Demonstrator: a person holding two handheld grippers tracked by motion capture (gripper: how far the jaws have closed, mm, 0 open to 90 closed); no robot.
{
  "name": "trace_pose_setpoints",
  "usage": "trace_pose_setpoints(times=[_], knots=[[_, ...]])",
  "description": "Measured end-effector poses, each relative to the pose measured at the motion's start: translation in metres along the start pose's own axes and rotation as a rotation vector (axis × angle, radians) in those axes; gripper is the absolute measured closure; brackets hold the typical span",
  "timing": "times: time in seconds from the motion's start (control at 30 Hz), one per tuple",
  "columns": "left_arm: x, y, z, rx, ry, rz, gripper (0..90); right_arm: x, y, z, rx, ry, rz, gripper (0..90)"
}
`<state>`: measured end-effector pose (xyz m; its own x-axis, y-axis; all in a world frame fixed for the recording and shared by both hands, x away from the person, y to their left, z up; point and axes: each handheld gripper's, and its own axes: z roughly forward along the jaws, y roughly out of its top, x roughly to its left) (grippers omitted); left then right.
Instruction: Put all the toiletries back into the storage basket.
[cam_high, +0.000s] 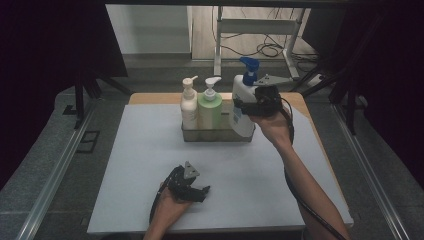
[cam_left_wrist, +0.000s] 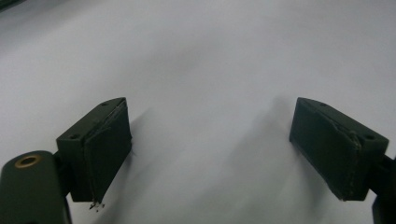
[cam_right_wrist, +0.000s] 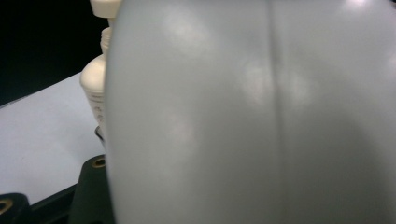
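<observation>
A clear tray (cam_high: 215, 135) at the back middle of the white table top (cam_high: 145, 165) holds a cream pump bottle (cam_high: 188, 106) and a green pump bottle (cam_high: 209, 107), both upright. At the tray's right end is a white bottle with a blue pump (cam_high: 241, 89), and my right gripper (cam_high: 246, 106) is shut on its body from the right. Whether its base rests in the tray I cannot tell. In the right gripper view the white bottle (cam_right_wrist: 257, 116) is pressed close, with the cream bottle (cam_right_wrist: 93, 84) behind it. My left gripper (cam_high: 200, 192) lies near the front edge, its jaws wide open (cam_left_wrist: 210, 149) over bare table.
Metal rails (cam_high: 55, 175) run along both sides of the table. Behind it stand a desk frame (cam_high: 260, 30) and loose cables (cam_high: 270, 50) on the floor. A wooden edge (cam_high: 155, 97) shows past the white top.
</observation>
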<state>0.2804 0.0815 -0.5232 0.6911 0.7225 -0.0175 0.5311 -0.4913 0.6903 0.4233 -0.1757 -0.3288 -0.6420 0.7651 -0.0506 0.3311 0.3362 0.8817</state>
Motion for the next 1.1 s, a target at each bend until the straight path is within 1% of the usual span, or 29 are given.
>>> trace_pose_setpoints(times=[0.33,0.57,0.8,0.93,1.1], knots=[[0.000,0.000,0.000,-0.001,0.000,-0.002,12.8,-0.008,0.009,0.014,-0.003,-0.031,0.012,37.6],[0.000,0.000,0.000,-0.001,0.001,-0.003,12.8,-0.011,0.012,0.026,-0.006,-0.041,0.016,37.7],[0.000,0.000,0.000,-0.002,0.001,-0.003,12.7,-0.014,0.011,0.040,0.002,-0.056,0.019,37.7],[0.000,0.000,0.000,-0.001,0.001,0.000,12.7,-0.017,0.008,0.048,0.003,-0.061,0.033,37.7],[0.000,0.000,0.000,0.000,0.001,0.000,12.7,-0.019,0.004,0.058,0.010,-0.066,0.036,37.7]])
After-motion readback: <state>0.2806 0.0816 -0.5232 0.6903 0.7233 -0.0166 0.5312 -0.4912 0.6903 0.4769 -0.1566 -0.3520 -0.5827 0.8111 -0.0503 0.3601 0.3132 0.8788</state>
